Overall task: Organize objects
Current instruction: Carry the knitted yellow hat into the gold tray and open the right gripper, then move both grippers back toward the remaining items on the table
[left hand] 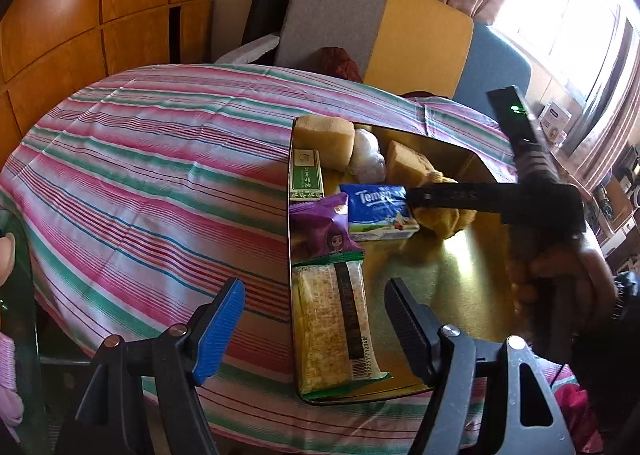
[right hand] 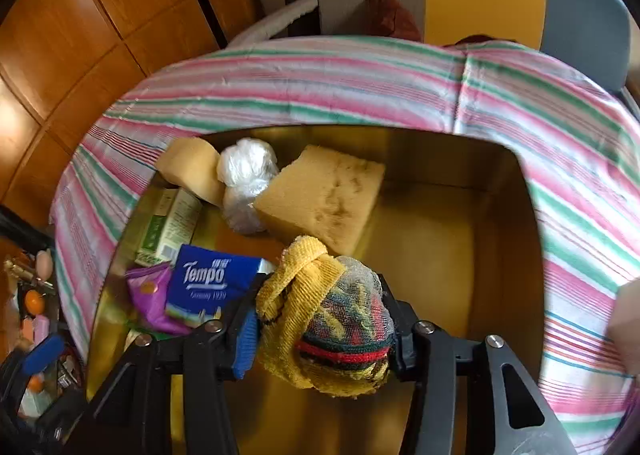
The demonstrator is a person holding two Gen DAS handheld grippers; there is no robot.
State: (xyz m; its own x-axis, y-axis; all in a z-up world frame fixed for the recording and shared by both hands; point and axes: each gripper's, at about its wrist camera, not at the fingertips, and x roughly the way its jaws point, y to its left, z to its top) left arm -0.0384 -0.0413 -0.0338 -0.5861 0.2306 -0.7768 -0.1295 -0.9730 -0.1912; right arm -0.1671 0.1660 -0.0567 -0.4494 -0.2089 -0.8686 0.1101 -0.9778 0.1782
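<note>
**Knotted cloth bundle hangs over the tray**

The right gripper [right hand: 320, 329] has its fingers clenched on the cloth bundle [right hand: 328, 319], above the gold tray [right hand: 516, 215]. Drop it early and it may land on the Tempo pack [right hand: 208, 283] beside it or roll against the sponge [right hand: 324, 195] beyond. The left gripper [left hand: 316, 319] is spread, empty, over the wafer packet [left hand: 332, 327].

My left gripper [left hand: 316, 319] is black angular plastic with silver round screws at the pivots; one of its jaws wears a ribbed blue pad, the other a ribbed black one. My right gripper [right hand: 320, 325] matches: black linkage arms, silver screws, a blue ribbed pad, triangular cut-outs in the frame.
</note>
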